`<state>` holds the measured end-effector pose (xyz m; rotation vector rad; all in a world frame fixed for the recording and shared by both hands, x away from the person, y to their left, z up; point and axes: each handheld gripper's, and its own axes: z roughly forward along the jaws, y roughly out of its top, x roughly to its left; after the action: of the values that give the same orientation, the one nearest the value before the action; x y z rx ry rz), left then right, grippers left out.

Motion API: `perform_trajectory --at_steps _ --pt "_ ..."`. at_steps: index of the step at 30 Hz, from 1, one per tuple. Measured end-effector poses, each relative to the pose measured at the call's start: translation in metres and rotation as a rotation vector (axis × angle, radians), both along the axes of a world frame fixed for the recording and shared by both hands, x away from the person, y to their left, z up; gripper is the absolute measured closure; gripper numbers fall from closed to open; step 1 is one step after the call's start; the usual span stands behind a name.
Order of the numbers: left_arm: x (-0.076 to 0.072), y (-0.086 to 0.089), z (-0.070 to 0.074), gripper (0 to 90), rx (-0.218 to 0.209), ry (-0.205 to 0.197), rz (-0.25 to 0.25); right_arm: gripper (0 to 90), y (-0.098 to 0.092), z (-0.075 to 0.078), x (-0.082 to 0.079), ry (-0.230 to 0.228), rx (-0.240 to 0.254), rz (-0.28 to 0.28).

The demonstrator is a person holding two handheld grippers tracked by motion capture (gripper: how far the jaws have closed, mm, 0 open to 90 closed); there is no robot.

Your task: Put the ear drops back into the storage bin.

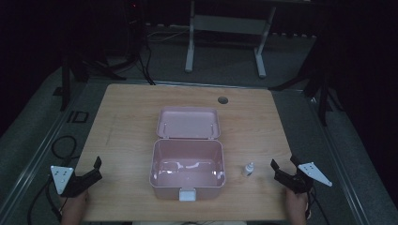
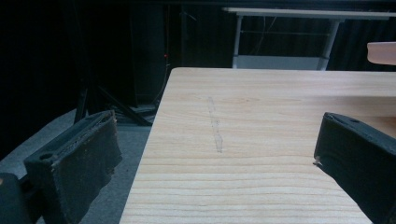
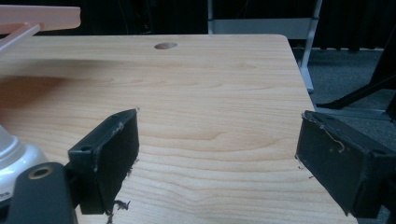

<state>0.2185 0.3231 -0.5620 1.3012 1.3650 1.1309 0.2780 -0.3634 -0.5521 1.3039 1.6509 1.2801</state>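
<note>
One open pink lidded box [image 1: 187, 161] and one small white bottle [image 1: 248, 169] sit on the desk [image 1: 122, 122] between two hand-held grippers, left [image 1: 94, 171] and right [image 1: 283, 168], both wide open and empty.

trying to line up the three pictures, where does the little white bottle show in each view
High view: the small white bottle stands on the table right of the pink box, near the right gripper.
Left gripper view: I can't find it; a corner of the box lid sits at the right edge.
Right gripper view: the bottle is at the left edge, beside the jaw.
Shared landmark: the pink lid.
</note>
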Motion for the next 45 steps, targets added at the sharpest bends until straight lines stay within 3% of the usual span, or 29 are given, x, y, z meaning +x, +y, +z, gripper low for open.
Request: perform_trajectory --at_steps 3,5,15,19,24,25,29,45 --pt "0.000 -0.001 0.000 0.5 0.001 0.001 0.000 12.8 0.001 0.000 0.000 0.007 -0.002 0.003" --pt "0.000 -0.001 0.000 0.5 0.004 0.004 -0.004 12.8 0.001 0.001 0.002 0.045 0.010 0.026" --pt "0.000 -0.001 -0.001 0.5 -0.007 0.001 0.004 12.2 0.005 0.002 0.007 0.107 -0.021 0.049" --pt "0.000 -0.001 -0.001 0.4 -0.004 0.005 0.000 12.0 0.005 0.004 0.010 0.153 -0.025 0.077" --pt "0.000 -0.002 -0.001 0.5 0.001 0.003 -0.002 12.0 0.006 0.002 0.011 0.202 -0.090 0.095" --pt "0.000 -0.002 -0.001 0.5 -0.002 0.005 -0.001 12.0 0.007 0.002 0.010 0.218 -0.135 0.104" --pt "0.000 -0.001 -0.001 0.5 -0.006 0.004 -0.003 12.0 0.008 0.003 0.011 0.252 -0.177 0.144" --pt "0.000 -0.003 -0.001 0.4 0.010 0.014 -0.015 11.2 0.012 0.031 0.022 0.532 -0.354 0.347"
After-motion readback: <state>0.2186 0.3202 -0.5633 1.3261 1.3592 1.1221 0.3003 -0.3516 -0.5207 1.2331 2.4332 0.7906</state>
